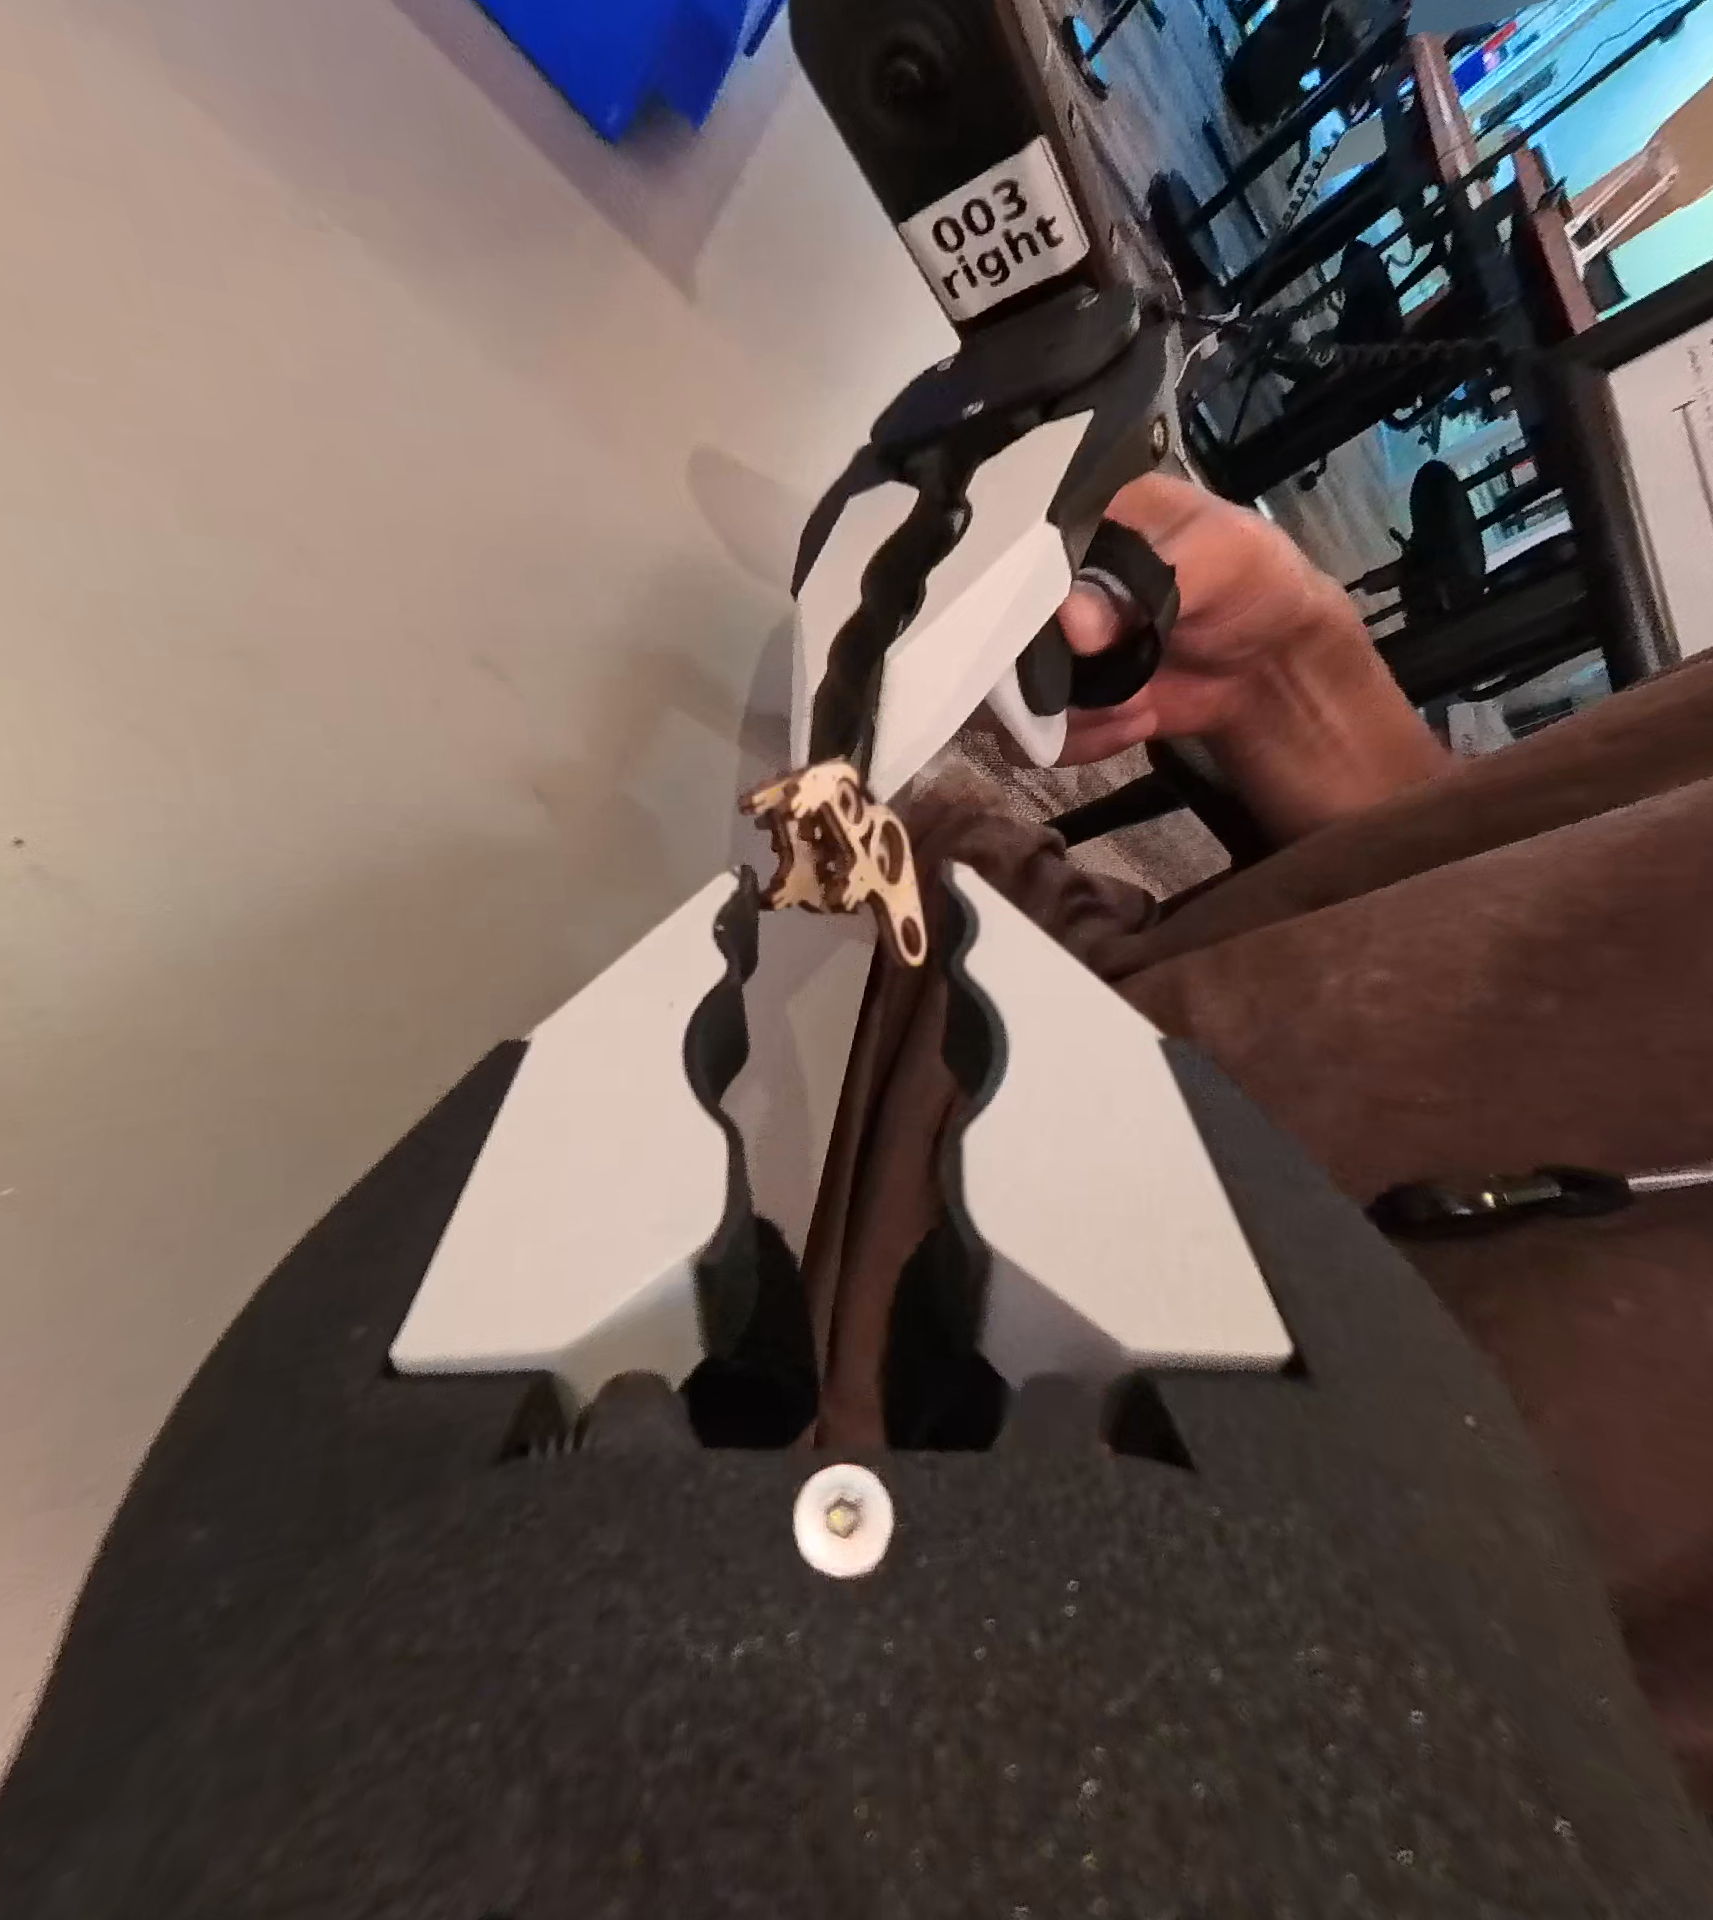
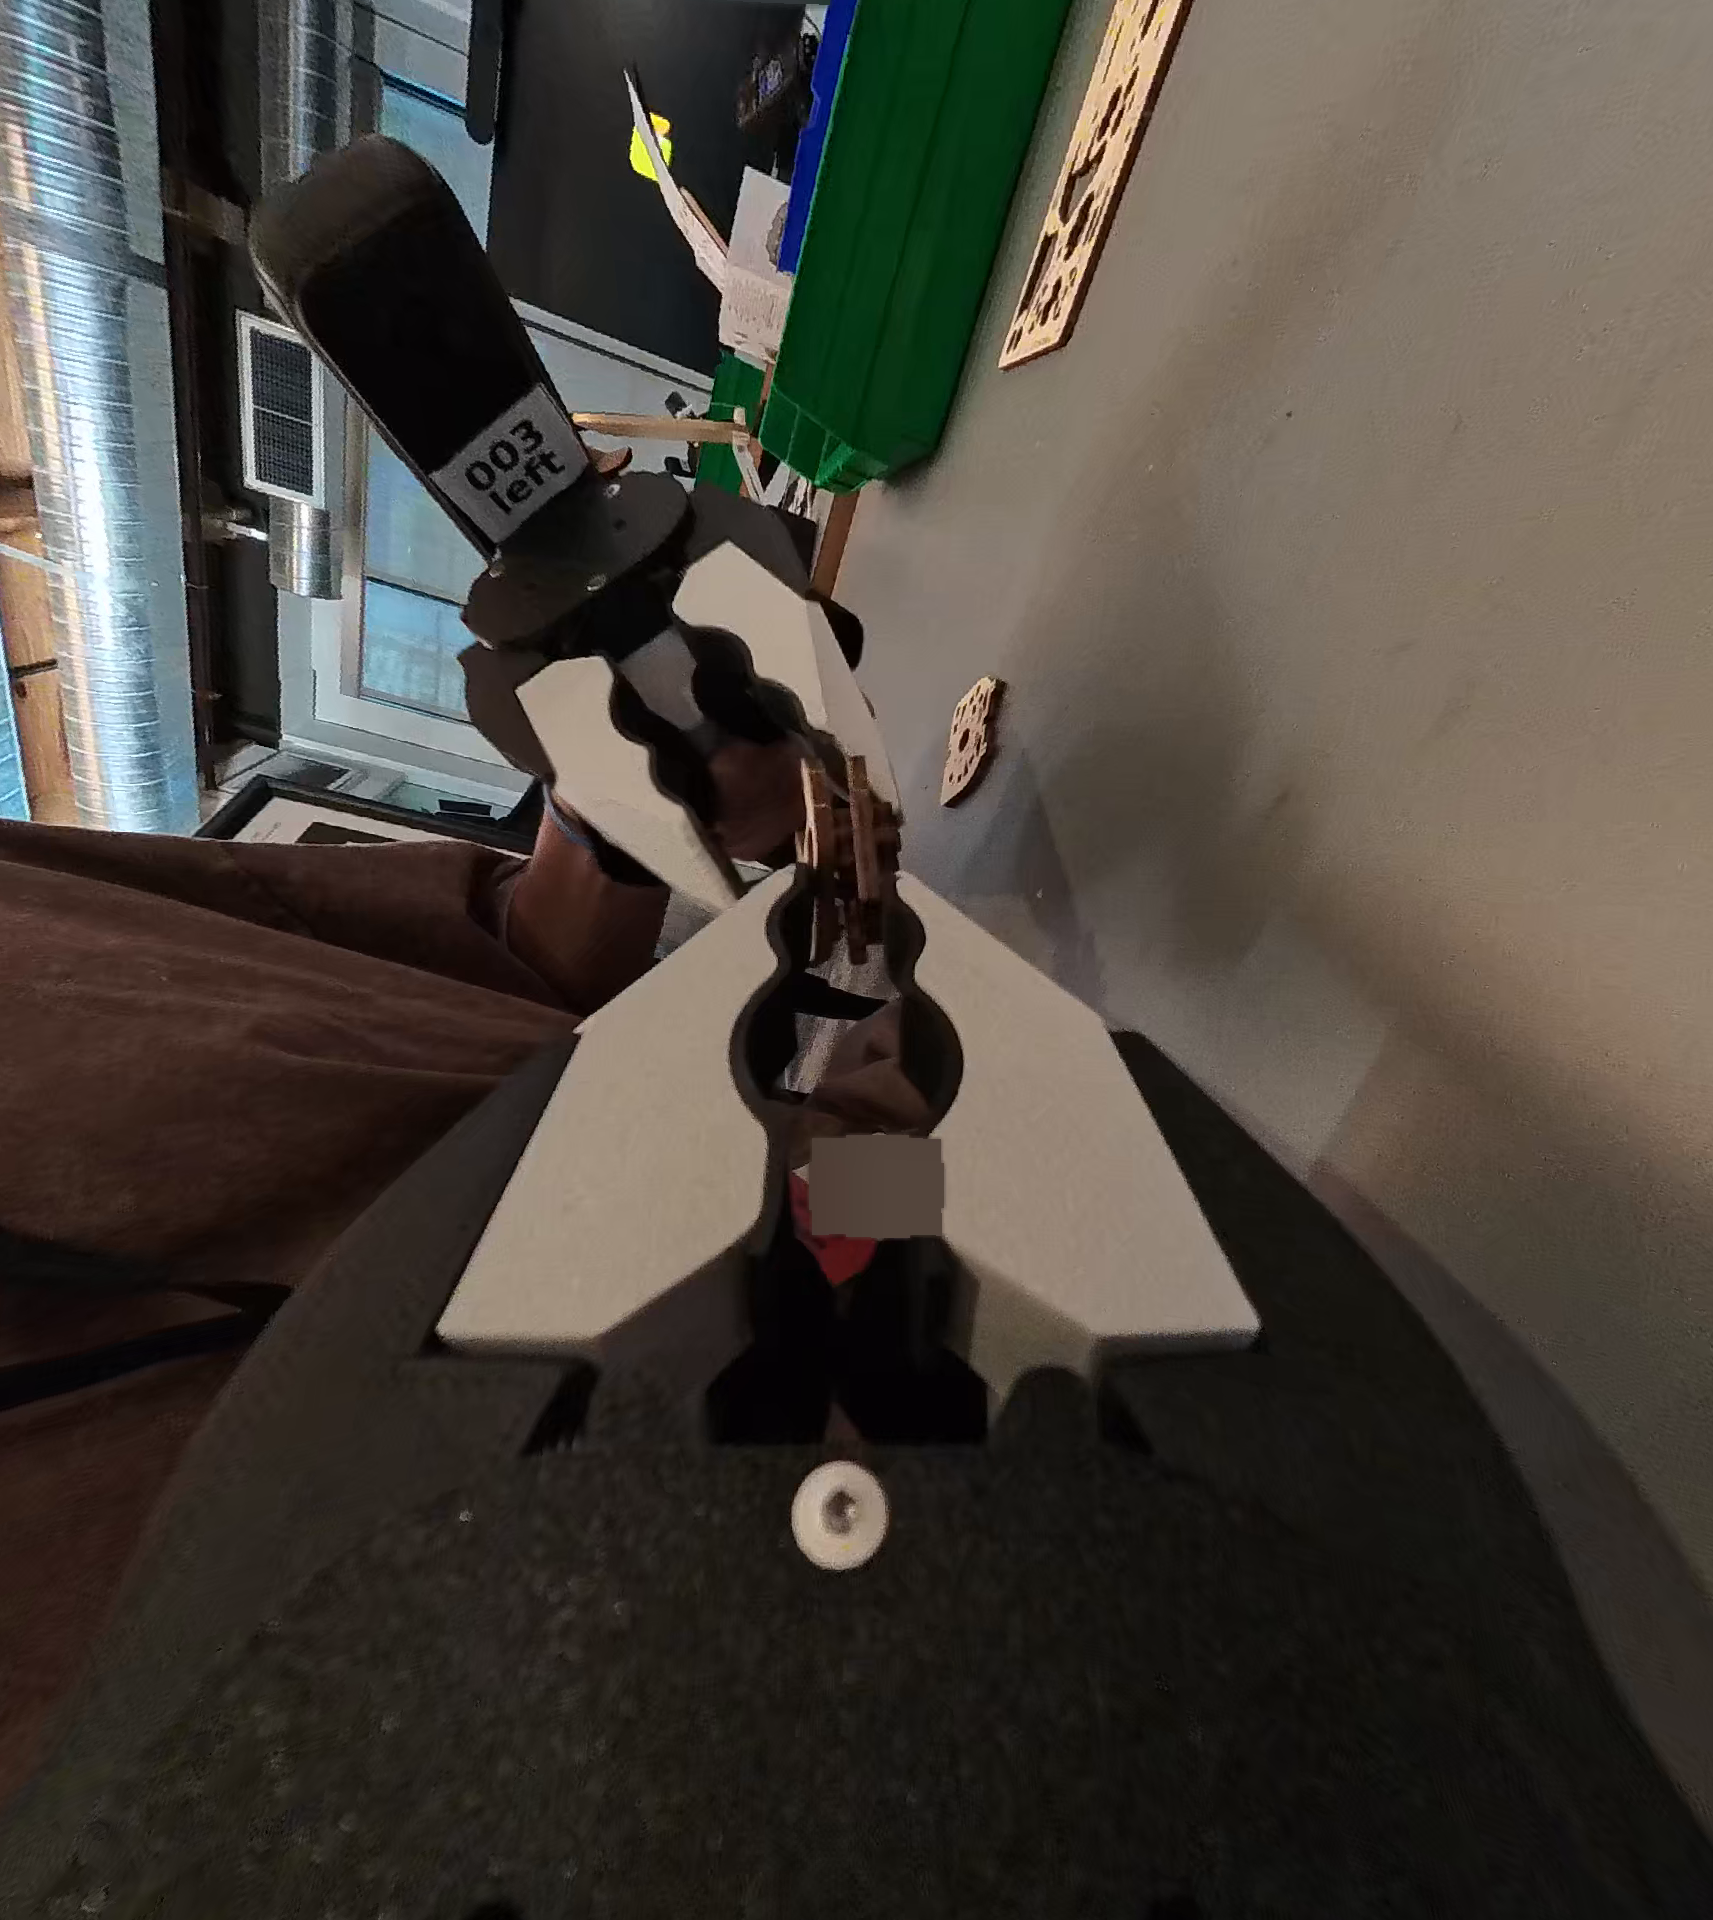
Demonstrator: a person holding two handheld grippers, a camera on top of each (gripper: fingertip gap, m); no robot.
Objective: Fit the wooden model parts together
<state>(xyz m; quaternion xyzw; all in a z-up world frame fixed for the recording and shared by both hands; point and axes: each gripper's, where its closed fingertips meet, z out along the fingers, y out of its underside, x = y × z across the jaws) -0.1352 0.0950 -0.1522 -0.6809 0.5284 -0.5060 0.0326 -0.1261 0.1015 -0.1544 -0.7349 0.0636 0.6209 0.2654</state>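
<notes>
Two tools meeting tip to tip, right tool (image 2: 847, 899) and left tool (image 1: 836, 894) both pinching wooden model (image 1: 836, 857), its long axis crossing left tool's fingers

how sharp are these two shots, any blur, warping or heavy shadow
Left wrist view: the pale laser-cut wooden model part is fairly sharp, the far right tongs are slightly soft, and the shelving bends from the wide lens. Right wrist view: the round wooden gear piece on the grey table is soft, with a dim shadow beside it.

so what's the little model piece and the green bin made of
Model piece: thin pale plywood by the look, matte, dark scorched edges suggesting laser cutting. Green bin: likely moulded plastic, smooth with a slight sheen and ribbed end.
</notes>
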